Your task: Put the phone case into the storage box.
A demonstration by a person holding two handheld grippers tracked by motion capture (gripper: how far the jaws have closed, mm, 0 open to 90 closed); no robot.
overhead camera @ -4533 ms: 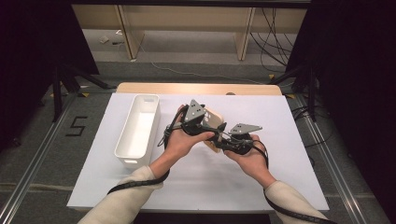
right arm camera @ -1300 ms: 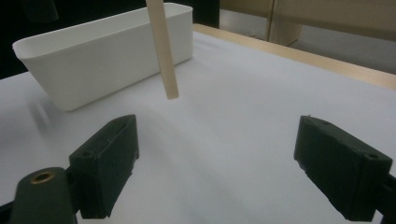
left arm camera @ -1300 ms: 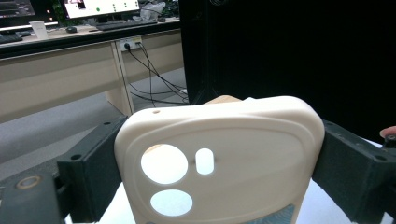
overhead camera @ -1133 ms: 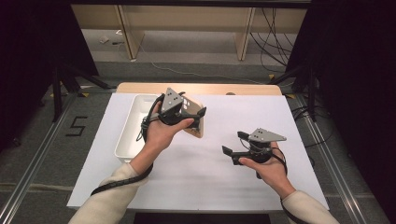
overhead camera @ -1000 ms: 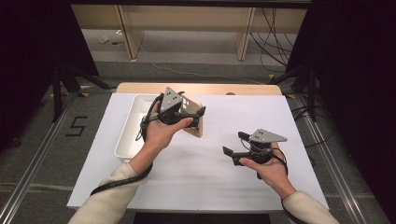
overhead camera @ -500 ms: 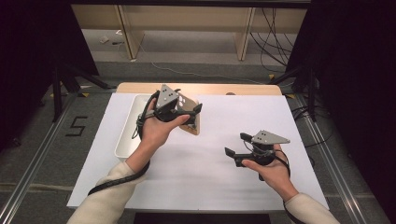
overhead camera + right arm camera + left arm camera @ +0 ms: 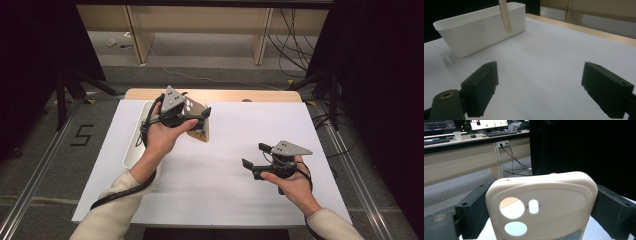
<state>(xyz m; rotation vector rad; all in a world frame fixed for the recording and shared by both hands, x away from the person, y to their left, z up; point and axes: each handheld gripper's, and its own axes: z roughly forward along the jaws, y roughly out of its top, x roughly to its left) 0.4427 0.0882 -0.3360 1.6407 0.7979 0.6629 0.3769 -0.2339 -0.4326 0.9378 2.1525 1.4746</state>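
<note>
**Left gripper clamps case; right gripper stands free**

While the left gripper [image 7: 199, 121] hangs above the far left part of the tabletop [image 7: 230, 200], its two black jaws press on the opposite long edges of a beige phone case [image 7: 541, 205]. In the left gripper view the case spans the whole gap between the jaws, touching both, with its back face toward the camera. That face shows three camera openings: a large round one, a smaller oval one below it and a small slot beside them. In the high view the case [image 7: 200, 120] stands roughly upright and tilted, clear of the white surface, with the person's left hand [image 7: 162, 135] wrapped around the gripper body.

Just left of the case stands a white bin [image 7: 134, 155], long and narrow, partly covered by the left hand and forearm. In the right gripper view the bin [image 7: 481, 30] lies far left, with the lower edge of the case [image 7: 505, 16] hanging in front of its rim; whether the two touch cannot be told.

On the near right, the right gripper [image 7: 256, 156] is held low over the tabletop, pointing left. Its jaws stand wide apart, with bare white surface between them and nothing in contact. Both grippers are well apart from each other.
</note>
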